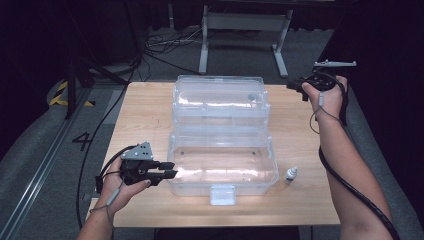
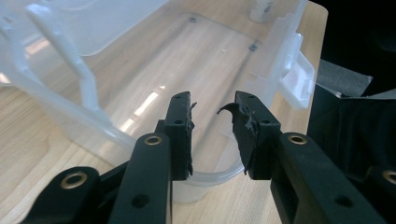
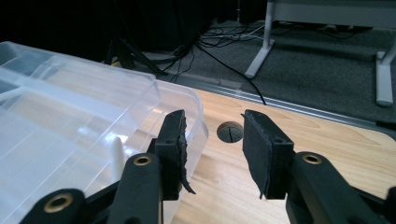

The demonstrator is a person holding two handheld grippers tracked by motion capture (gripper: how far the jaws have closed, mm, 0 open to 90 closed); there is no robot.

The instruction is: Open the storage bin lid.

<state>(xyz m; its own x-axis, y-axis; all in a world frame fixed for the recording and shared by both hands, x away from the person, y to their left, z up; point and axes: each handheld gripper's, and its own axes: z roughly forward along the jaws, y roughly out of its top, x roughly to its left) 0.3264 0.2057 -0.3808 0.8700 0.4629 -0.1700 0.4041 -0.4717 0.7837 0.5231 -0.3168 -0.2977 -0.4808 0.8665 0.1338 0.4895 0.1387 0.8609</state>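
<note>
A clear plastic box [image 1: 222, 186] stands open in the middle of the wooden table [image 1: 145, 115], its lid [image 1: 220, 100] laid back on the far side. Nothing lies in its tub. A small white dropper bottle [image 1: 291, 174] stands on the table to the right of the box. My left gripper [image 1: 170, 169] is held level at the box's front left corner. In the left gripper view it [image 2: 212, 116] is open, with the box's rim [image 2: 210, 176] low between the jaws and untouched. My right gripper [image 1: 295, 86] hovers by the lid's right end, open [image 3: 212, 140] and holding nothing, beside the lid [image 3: 70, 107].
A white latch [image 1: 222, 195] juts from the box's front wall toward the near table edge. A round cable hole [image 3: 229, 131] sits in the tabletop past the right gripper. Cables and a white frame's legs [image 1: 205, 45] lie on the floor beyond the table.
</note>
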